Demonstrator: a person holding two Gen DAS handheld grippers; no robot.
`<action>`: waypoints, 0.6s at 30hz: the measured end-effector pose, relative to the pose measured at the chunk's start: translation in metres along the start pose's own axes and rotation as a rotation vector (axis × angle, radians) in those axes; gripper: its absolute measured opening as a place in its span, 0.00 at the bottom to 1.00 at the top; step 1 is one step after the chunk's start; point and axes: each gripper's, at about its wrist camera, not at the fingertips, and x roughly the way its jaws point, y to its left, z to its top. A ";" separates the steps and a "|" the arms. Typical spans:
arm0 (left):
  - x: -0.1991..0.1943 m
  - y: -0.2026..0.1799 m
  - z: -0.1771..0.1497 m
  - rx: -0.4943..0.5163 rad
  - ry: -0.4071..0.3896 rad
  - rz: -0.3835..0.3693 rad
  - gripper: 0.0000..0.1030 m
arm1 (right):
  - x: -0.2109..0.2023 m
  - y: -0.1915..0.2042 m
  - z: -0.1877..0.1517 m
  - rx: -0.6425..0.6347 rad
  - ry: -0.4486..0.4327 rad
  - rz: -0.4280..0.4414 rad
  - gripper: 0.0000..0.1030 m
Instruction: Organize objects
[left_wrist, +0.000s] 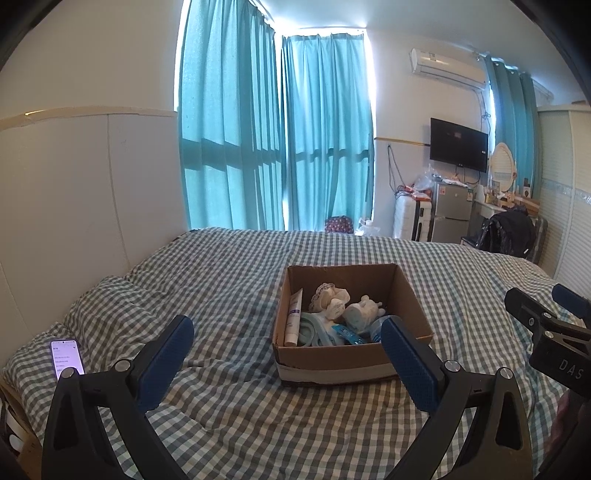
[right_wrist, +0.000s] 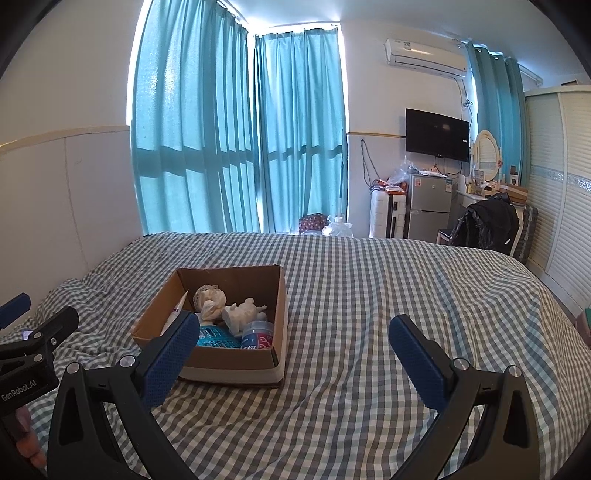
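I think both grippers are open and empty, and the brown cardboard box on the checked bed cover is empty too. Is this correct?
Not quite: the brown cardboard box holds things, among them a white tube and a white figurine, as the left wrist view shows. Both the left gripper and right gripper are open and empty.

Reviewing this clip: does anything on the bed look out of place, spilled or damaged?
One thing: a phone lies loose on the checked bedspread at its left edge, screen lit, apart from the cardboard box where the other items are gathered. Nothing looks spilled or damaged. The left gripper and right gripper are open and empty.
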 end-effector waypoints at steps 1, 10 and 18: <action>0.001 0.000 0.000 0.003 0.002 0.001 1.00 | 0.000 0.000 0.000 0.000 -0.003 0.003 1.00; 0.003 0.000 -0.001 0.005 0.013 -0.011 1.00 | 0.002 0.005 -0.002 -0.012 0.007 0.011 1.00; 0.005 -0.003 -0.002 0.019 0.028 -0.025 1.00 | 0.001 0.009 -0.003 -0.019 0.000 0.008 1.00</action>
